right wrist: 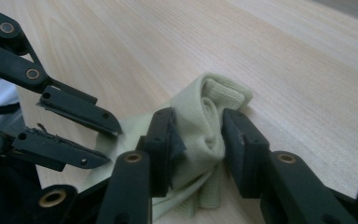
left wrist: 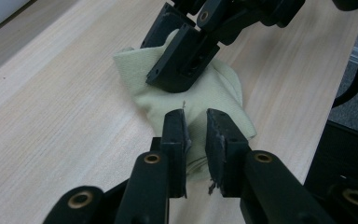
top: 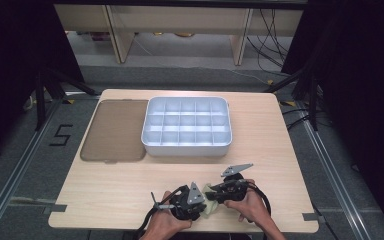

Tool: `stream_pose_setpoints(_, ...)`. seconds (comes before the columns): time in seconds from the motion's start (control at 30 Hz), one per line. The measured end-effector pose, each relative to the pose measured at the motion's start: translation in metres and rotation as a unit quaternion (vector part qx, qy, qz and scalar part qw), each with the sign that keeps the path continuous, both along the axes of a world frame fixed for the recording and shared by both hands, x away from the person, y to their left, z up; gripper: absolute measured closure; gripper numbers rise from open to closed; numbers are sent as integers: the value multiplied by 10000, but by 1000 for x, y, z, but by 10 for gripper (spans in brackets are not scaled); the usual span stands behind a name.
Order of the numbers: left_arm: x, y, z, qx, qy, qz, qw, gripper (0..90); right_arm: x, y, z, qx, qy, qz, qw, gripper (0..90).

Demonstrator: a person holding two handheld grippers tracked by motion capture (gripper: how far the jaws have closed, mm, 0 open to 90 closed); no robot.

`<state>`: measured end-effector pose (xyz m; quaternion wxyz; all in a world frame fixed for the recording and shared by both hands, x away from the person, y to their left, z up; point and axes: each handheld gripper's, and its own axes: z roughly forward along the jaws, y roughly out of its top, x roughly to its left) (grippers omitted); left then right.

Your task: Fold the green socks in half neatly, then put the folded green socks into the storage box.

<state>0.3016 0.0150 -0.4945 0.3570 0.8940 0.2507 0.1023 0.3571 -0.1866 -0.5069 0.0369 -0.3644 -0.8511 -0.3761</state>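
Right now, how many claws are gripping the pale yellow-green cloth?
2. The left claw pinches the cloth at its near end; the right claw clamps the rolled part.

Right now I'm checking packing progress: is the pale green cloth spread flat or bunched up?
Bunched up: the cloth lies rolled in thick folds between both grippers on the table.

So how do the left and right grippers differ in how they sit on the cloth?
The left gripper has narrow jaws around a thin fold of the cloth; the right gripper has wider ones around its thick roll. The right gripper presses the cloth from both sides; the left gripper's contact is unclear. Both work the same cloth.
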Motion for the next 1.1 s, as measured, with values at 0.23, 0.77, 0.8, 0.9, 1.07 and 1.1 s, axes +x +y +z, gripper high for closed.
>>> stream_pose_setpoints(0.23, -4, 13, 3, -309, 194, 113, 9993, 672, -1, -1, -1, 95, -23, 18, 10000, 722)
stream_pose_setpoints(0.77, -18, 85, 3, -508, 180, 919, 9943, 379, -5, 1, 0, 168, -189, 37, 9997, 746)
stream_pose_setpoints(0.8, -19, 87, 2, -533, 220, 1003, 9933, 379, -5, 1, 0, 168, -189, 37, 9997, 746)
stream_pose_setpoints(0.9, -20, 99, -3, -410, 193, 1106, 9928, 359, -6, 2, 2, 142, -265, 82, 9995, 750)
stream_pose_setpoints(1.07, -22, 106, -6, -396, 204, 1221, 9915, 349, -7, 4, 6, 202, -382, 100, 9990, 751)
stream_pose_setpoints(1.1, -21, 110, -6, -234, 134, 1099, 9936, 349, -8, 4, 8, 209, -385, 150, 9989, 751)
